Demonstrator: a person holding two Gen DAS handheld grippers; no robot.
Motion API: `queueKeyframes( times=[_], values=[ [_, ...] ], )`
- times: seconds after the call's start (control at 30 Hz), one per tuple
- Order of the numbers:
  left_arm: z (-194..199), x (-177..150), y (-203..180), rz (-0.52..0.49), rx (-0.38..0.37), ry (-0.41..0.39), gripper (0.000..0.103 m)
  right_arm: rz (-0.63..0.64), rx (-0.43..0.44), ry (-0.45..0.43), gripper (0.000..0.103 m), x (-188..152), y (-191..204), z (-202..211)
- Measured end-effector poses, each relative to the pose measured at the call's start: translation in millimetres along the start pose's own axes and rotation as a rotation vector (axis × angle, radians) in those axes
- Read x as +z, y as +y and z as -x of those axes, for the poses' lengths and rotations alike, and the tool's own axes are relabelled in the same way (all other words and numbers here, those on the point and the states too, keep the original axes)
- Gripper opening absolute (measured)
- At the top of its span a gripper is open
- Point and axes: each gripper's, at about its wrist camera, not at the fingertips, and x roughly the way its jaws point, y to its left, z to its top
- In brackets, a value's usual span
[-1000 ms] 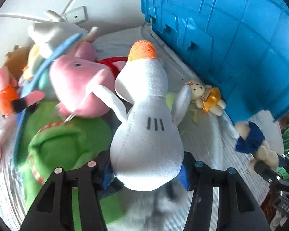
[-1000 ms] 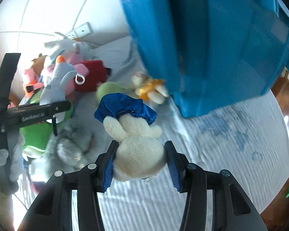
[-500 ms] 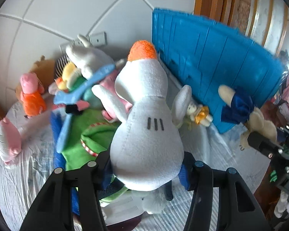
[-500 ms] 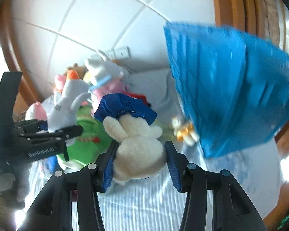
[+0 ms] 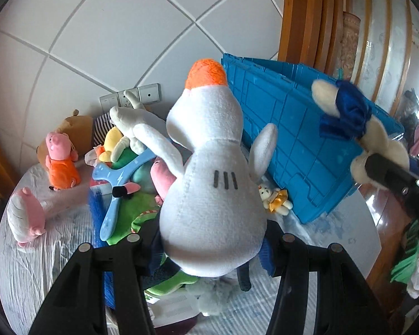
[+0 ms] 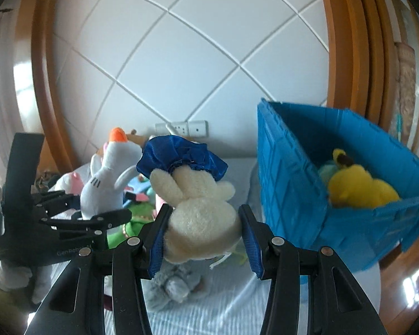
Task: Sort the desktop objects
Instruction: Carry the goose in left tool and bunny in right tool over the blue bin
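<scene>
My left gripper [image 5: 209, 247] is shut on a white plush duck [image 5: 212, 195] with an orange beak, held up above the toy pile. The duck also shows in the right wrist view [image 6: 103, 187]. My right gripper [image 6: 202, 247] is shut on a cream plush bunny [image 6: 201, 223] in a blue satin skirt, held in the air left of the blue crate [image 6: 290, 195]. The bunny also shows at the right of the left wrist view [image 5: 377, 139]. The crate [image 5: 293, 145] is open on top, with a yellow plush [image 6: 360, 187] inside.
A pile of plush toys [image 5: 125, 167] lies on the white-clothed round table [image 5: 42, 265], with pink pig toys [image 5: 58, 162] at the left. A small bunny in yellow [image 5: 275, 201] lies by the crate. A grey plush [image 6: 173, 282] lies below my right gripper. A tiled wall with sockets stands behind.
Both grippers have risen with their toys well above the table. The crate's open top and the yellow plush inside have come into the right wrist view.
</scene>
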Motion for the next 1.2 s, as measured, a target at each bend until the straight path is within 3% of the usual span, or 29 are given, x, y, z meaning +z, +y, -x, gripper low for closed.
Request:
queueKeyframes(
  times=[0.23,0.37,0.53,0.7,0.8,1.03,1.2],
  values=[
    [19.5,24.2,-64.1,0.03,0.056,-0.092,0.054,0.041,0.029,-0.088,0.047,27.3,-60.2,31.1],
    [19.9,48.7,-122.4,0.066,0.064,-0.135,0.054,0.077,0.043,-0.123,0.047,42.7,-113.3,51.2],
    [-1.6,89.5,-195.1,0.066,0.05,-0.132,0.054,0.123,0.025,-0.126,0.047,67.0,-196.3,67.9],
    [-59.6,141.2,-254.4,0.042,0.023,-0.011,0.054,0.122,-0.003,-0.061,0.047,90.9,-261.4,51.6],
    [-95.1,166.5,-275.2,0.029,0.05,0.047,0.054,0.11,-0.026,-0.004,0.047,104.4,-298.9,27.5],
    [-172.6,221.2,-283.7,0.04,0.094,0.174,0.054,0.102,-0.056,0.154,0.047,132.6,-349.3,-47.9],
    [-224.4,238.3,-277.0,0.064,0.112,0.283,0.055,0.072,-0.045,0.293,0.047,143.3,-376.3,-109.7]
  ],
)
